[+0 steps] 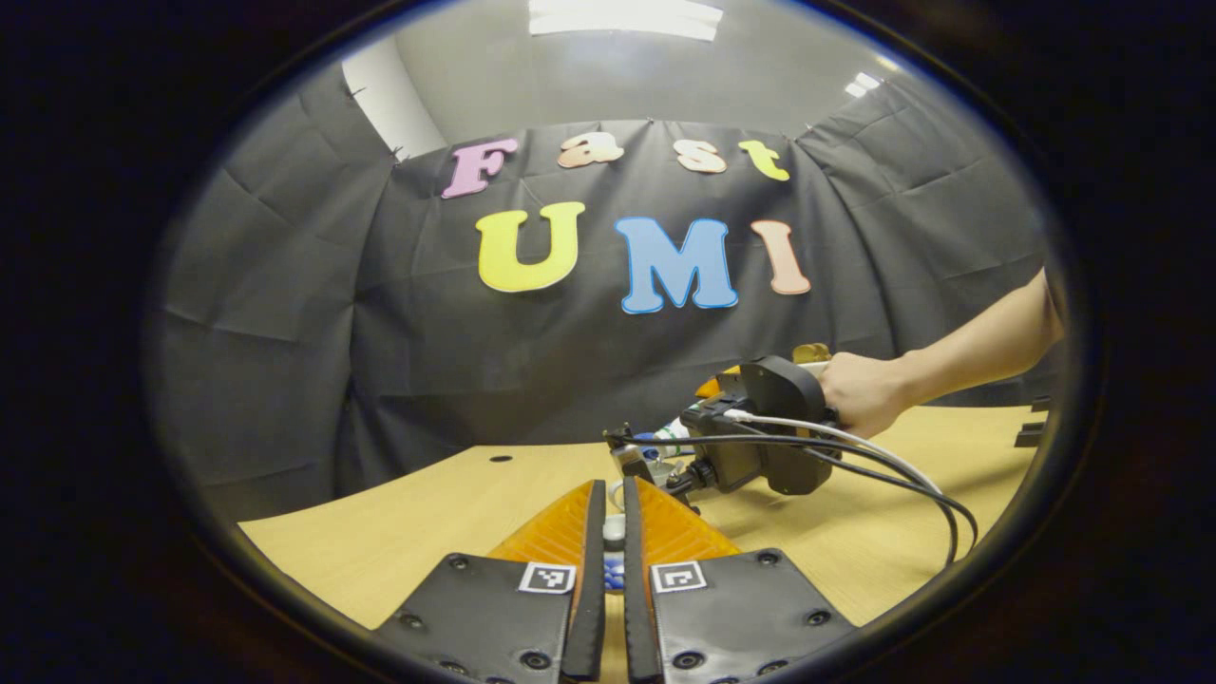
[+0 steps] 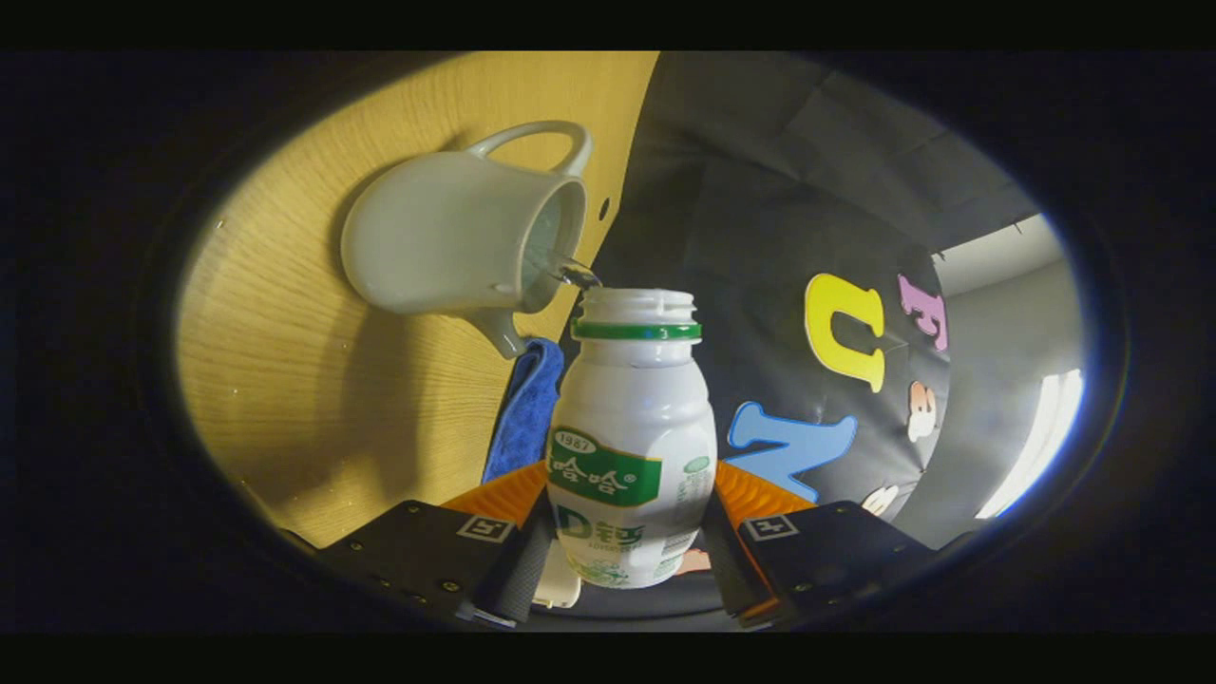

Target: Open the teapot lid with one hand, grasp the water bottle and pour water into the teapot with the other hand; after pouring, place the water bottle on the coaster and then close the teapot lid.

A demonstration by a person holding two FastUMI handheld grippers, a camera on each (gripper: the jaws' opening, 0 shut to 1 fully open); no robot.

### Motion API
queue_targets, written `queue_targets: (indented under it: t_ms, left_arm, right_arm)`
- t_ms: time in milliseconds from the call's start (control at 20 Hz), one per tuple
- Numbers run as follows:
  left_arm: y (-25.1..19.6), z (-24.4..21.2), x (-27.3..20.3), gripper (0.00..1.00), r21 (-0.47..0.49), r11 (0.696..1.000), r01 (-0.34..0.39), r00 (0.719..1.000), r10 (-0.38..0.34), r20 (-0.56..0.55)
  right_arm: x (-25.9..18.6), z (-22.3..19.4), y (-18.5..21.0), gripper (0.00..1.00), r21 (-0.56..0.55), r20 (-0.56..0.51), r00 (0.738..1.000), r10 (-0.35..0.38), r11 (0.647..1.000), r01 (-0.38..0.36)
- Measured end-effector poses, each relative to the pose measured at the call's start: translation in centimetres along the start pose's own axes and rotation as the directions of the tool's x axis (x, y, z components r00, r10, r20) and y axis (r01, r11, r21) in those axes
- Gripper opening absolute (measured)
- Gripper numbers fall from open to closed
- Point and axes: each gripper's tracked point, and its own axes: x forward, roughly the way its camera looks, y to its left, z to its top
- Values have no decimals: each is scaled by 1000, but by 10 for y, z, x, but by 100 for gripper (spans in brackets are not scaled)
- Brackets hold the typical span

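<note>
Right tongs [image 2: 629,560]: clamped on the lower body of the water bottle [image 2: 632,437], one finger on each side.
Water bottle: uncapped, tipped, mouth just beside the teapot [image 2: 456,237] opening.
Water: thin stream [image 2: 570,273] running from bottle mouth into teapot.
Teapot: white, lid off, on the wooden table [image 2: 313,380].
Blue cloth [image 2: 524,408]: beside the teapot spout.
Left tongs [image 1: 613,541]: nearly closed on something small and pale, possibly the lid; hard to tell.
Hand [image 1: 860,391]: around the far gripper's handle.

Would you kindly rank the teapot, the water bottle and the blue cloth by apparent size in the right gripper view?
1. Water bottle, though it sits closest to the camera.
2. Teapot, nearly as large, so unsure.
3. Blue cloth, partly hidden.
</note>
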Motion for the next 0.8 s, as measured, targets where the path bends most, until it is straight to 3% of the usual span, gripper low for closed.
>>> queue_targets:
  t_ms: [150, 200, 800]
  left_arm:
    - [0, -1, 0, 19, 4, 1000, 1, 1000, -1, -1]
    - [-1, -1, 1, 15, 3, 1000, 4, 1000, -4, -3]
    - [-3, -2, 1, 15, 13, 1000, 16, 1000, -16, -3]
  right_arm:
    - [1, -1, -3, 72, -17, 6, 1000, -8, 1000, 9]
    - [1, 0, -5, 72, -27, 7, 1000, -14, 1000, 14]
    - [5, 1, -22, 72, -107, 33, 998, -59, 992, 63]
